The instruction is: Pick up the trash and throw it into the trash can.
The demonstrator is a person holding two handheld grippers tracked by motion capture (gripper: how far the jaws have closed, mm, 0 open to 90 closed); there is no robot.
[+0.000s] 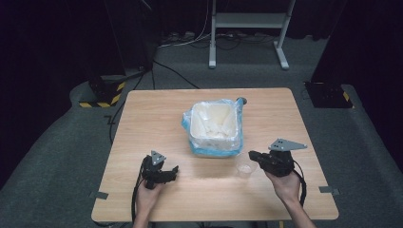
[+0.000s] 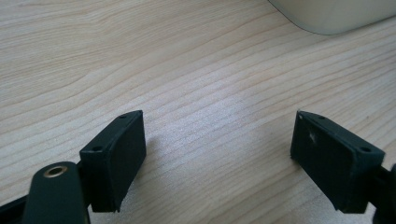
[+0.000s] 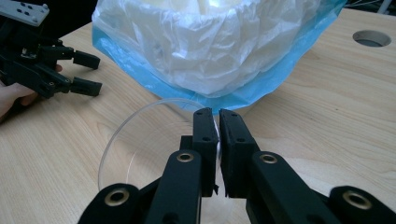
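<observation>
A clear plastic cup (image 1: 244, 169) stands on the wooden table (image 1: 152, 118) just in front of a white bin (image 1: 213, 127) lined with a white and blue bag. My right gripper (image 1: 254, 156) is shut on the cup's rim (image 3: 140, 116); its jaws pinch the thin wall at my right gripper (image 3: 218, 116). The lined bin (image 3: 210, 51) rises right behind the cup. My left gripper (image 1: 174, 172) rests low over the table at the front left, open, with bare wood between the fingers (image 2: 116, 158). The left gripper (image 3: 86, 72) is also seen across the table, jaws apart.
A round hole (image 1: 241, 100) pierces the table behind the bin. The bin's white base (image 2: 336, 14) edges into the left gripper view. Beyond the table lie cables on grey carpet, a white metal stand (image 1: 247, 33) and black-and-yellow taped bases (image 1: 107, 92).
</observation>
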